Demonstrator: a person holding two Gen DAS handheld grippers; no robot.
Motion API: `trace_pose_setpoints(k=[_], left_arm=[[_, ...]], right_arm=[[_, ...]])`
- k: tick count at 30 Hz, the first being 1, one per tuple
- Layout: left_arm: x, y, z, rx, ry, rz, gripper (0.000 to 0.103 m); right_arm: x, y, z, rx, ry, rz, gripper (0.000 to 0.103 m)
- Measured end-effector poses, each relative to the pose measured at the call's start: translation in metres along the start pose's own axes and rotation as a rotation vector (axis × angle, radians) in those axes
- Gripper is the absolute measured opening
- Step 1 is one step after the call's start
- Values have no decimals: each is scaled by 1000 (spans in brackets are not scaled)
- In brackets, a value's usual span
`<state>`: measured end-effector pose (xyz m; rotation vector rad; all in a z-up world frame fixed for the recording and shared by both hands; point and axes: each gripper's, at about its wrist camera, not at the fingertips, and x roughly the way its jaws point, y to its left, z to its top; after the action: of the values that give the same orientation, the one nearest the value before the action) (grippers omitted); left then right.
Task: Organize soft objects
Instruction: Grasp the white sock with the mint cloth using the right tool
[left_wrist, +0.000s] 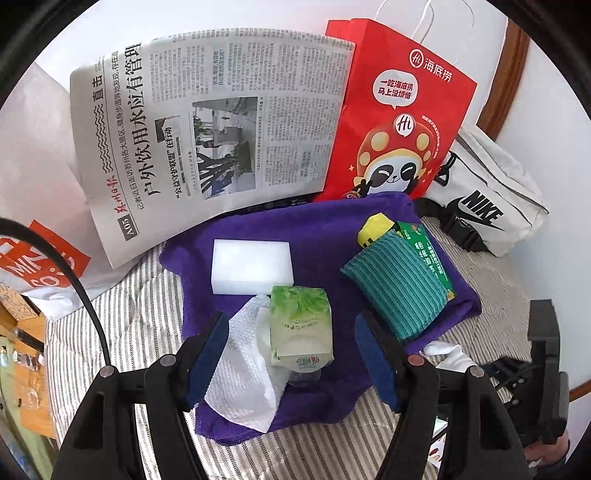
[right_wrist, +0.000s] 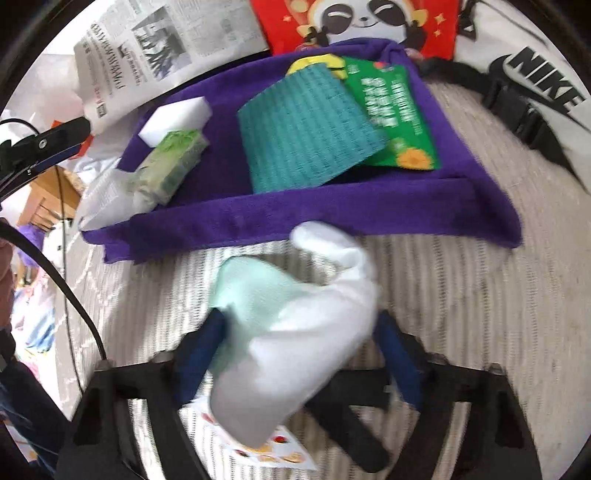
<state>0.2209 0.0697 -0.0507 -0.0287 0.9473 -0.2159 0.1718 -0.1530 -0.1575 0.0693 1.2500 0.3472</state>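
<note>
R tongs (right_wrist: 299, 347) round white sock (right_wrist: 295, 332).

A Chinese newspaper (left_wrist: 207, 122) leans at the back, its lower edge just behind the purple cloth. Beside it stands a red Haidilao paper bag (left_wrist: 397, 122) with a panda print and white cord handles. A white Nike waist bag (left_wrist: 487, 206) lies next to that on the grey-and-white striped bedsheet (left_wrist: 140, 325)

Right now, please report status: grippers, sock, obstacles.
Left gripper open above tissue pack. Right gripper around white sock, grip unclear. Nothing blocks purple towel.
</note>
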Motion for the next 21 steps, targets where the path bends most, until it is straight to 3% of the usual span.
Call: trace_pose_setpoints(k=[1, 2, 3, 6, 15, 19, 21], left_arm=[[-1, 0, 0, 0, 1, 2, 69], [-2, 0, 0, 0, 1, 6, 69], [-4, -1, 0, 1, -1, 9, 69], [-11, -4, 1, 5, -19, 4, 69], [-35, -22, 2, 55, -66, 7, 69], [-46, -36, 2, 85, -88, 24, 69], [-51, -42, 2, 99, -102, 30, 69]], right_arm=[[-1, 3, -2, -16, -14, 3, 60], [-2, 7, -5, -31, -18, 23, 38], [-3, 9, -6, -33, -16, 48, 28], [-15, 15, -8, -55, -59, 12, 19], [-67, 2, -17, 12, -200, -48, 19], [-92, -22, -23, 112, -275, 13, 19], [-97, -24, -24, 111, -288, -19, 19]])
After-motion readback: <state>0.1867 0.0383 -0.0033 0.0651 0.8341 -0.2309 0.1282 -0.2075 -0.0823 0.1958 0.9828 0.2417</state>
